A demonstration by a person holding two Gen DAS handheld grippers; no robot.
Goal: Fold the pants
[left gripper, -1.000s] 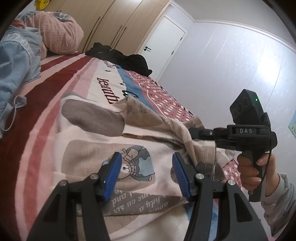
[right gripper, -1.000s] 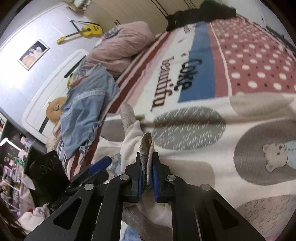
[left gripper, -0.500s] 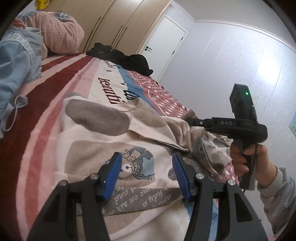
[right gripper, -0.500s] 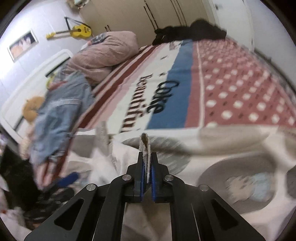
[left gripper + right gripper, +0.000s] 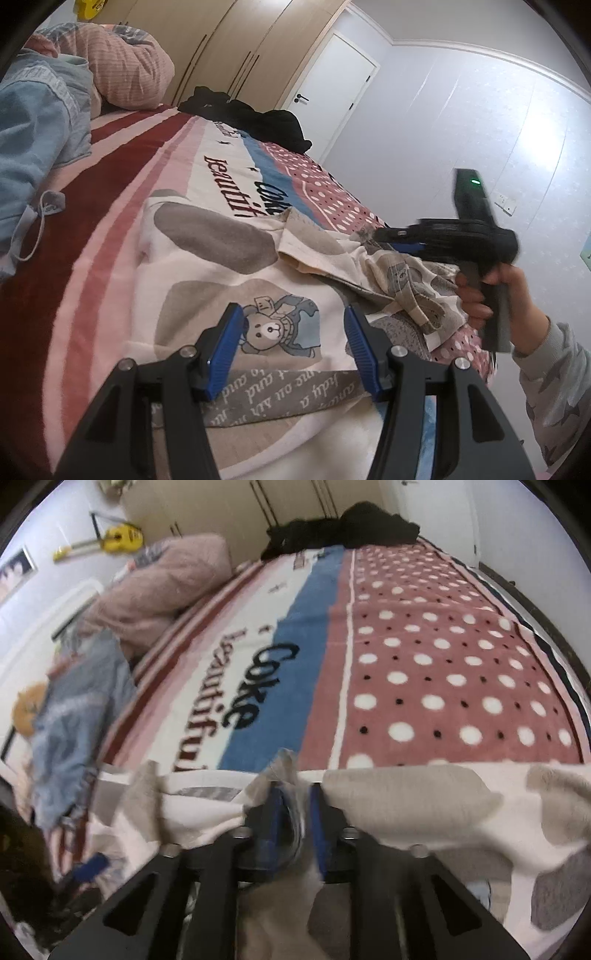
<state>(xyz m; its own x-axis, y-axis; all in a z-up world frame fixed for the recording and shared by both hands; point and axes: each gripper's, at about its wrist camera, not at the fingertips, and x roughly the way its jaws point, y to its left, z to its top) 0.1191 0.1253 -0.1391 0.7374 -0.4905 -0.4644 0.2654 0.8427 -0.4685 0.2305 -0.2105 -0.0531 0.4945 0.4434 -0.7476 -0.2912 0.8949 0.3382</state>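
The cream pants (image 5: 207,266) with grey patches and a bear print lie spread on the bed. My left gripper (image 5: 293,345) is open and empty, just above the bear print near the waistband. My right gripper (image 5: 293,801) holds a fold of the pants' cloth (image 5: 284,764) between its blue pads, which stand slightly apart. In the left wrist view the right gripper (image 5: 380,238) is at the right, low over the bed, with the pant leg (image 5: 402,280) bunched under it.
The bed has a striped and dotted blanket (image 5: 424,657). A blue denim garment (image 5: 33,122) and a pink pillow (image 5: 122,70) lie at the left. Black clothes (image 5: 251,118) lie at the far end. A door (image 5: 325,85) and wardrobes stand behind.
My right gripper carried the pant leg to the right and down toward the bed, and its pads now stand a little wider. My left gripper stayed open in place.
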